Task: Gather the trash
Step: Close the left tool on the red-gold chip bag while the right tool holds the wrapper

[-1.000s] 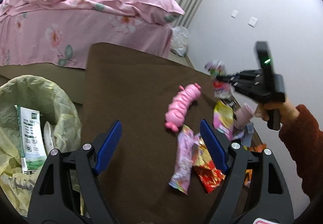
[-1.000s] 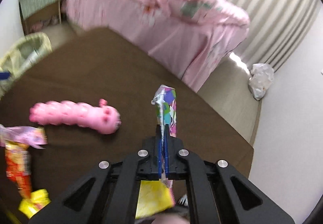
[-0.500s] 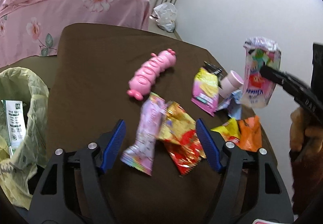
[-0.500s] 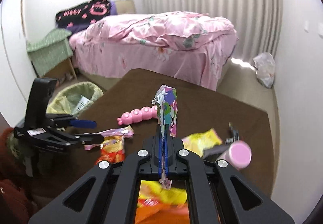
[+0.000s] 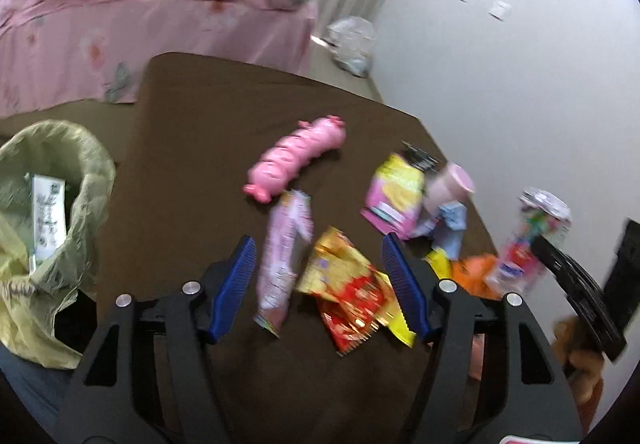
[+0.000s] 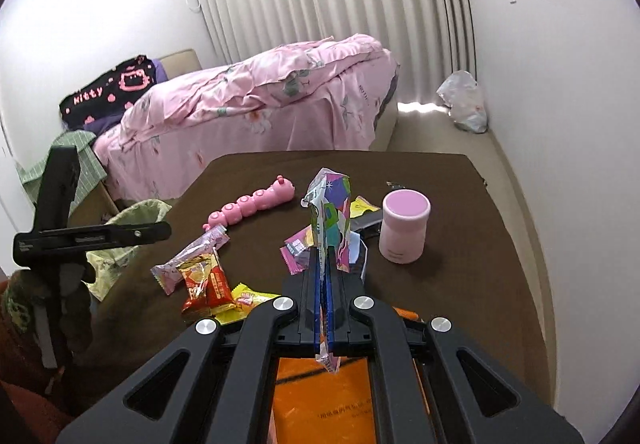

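1. We have the right gripper (image 6: 325,276) clenched on a colourful wrapper (image 6: 328,204), held above the surface (image 6: 460,284).
2. Left gripper (image 5: 316,276) fingers closing, nothing pinched yet; pink wrapper (image 5: 284,256) and red-yellow wrapper (image 5: 352,296) lie between them.
3. Wrappers look light, crinkly, slippery; pinch an end seam.
4. Lined bin (image 5: 52,228) sits off the surface's left edge, with open room toward it.

Left gripper (image 5: 320,276) closing, right gripper (image 6: 325,276) clamped.
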A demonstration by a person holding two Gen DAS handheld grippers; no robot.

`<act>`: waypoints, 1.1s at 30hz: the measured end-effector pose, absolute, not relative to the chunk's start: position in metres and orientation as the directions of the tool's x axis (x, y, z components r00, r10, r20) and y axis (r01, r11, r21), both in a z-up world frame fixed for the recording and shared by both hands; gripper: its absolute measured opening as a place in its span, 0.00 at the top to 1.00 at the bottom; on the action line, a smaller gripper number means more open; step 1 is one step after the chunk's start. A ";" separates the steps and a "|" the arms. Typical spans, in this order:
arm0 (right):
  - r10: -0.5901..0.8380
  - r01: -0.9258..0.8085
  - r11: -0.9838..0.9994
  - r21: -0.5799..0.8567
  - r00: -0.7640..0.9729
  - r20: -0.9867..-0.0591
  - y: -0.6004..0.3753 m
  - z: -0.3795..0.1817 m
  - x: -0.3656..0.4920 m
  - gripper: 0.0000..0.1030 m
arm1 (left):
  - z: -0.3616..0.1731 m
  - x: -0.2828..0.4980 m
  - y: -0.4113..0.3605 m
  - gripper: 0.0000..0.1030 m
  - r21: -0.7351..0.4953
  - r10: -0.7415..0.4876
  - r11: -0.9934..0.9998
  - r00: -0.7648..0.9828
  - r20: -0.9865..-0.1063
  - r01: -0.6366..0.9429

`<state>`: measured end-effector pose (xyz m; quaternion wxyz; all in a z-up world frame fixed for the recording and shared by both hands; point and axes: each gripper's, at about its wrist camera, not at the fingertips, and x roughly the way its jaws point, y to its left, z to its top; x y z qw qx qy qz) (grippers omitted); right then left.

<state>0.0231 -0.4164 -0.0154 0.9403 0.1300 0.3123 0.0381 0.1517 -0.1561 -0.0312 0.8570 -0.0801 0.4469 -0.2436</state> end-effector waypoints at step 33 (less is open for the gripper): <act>0.201 -0.049 0.959 0.279 0.811 -0.550 -0.395 -0.023 -0.001 0.97 | -0.030 0.138 -0.174 0.93 -0.267 -0.462 0.874 0.524 -0.715 0.406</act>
